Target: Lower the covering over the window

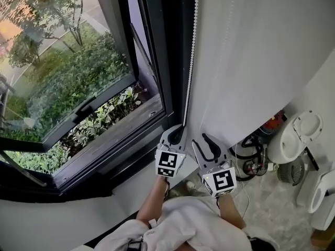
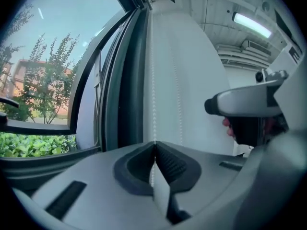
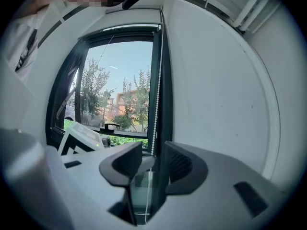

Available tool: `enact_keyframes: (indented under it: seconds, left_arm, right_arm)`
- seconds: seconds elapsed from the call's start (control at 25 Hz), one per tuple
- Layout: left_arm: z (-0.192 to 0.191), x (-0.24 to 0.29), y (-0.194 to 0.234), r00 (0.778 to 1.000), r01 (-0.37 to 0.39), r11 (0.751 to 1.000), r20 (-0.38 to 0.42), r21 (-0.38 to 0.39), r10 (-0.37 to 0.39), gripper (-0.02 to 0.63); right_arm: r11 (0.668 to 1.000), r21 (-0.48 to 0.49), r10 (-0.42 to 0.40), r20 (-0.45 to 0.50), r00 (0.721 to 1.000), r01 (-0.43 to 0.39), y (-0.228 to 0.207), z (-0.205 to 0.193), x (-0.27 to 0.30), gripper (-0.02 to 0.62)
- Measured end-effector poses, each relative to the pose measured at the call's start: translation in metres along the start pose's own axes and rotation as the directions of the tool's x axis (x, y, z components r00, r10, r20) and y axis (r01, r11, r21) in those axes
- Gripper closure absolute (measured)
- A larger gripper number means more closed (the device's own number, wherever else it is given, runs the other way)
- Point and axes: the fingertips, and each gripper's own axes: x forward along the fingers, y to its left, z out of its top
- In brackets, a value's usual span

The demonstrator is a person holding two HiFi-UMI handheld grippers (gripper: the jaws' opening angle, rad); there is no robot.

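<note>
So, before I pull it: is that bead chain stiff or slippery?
Probably floppy: the bead chain hangs as a thin loose strand. Its small beads should catch in the ridged, shut left claw rather than slip.

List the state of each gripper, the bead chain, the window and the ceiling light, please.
left gripper, shut on the bead chain.
right gripper, open, jaws apart around the chain.
bead chain, hanging straight beside the window frame.
window, sash tilted open, glass uncovered.
ceiling light, on.
</note>
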Motion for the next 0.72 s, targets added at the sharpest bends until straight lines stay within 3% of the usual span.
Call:
enact_keyframes:
  seconds: [0.72]
  left_arm:
    - [-0.012,-0.052,-0.032,0.999,0.051,0.998,0.001,-0.03,-0.051,0.589]
  right_arm:
    - [0.991,-0.055,0.131,0.145,0.981,-0.124,0.017,0.073,0.017,0.469]
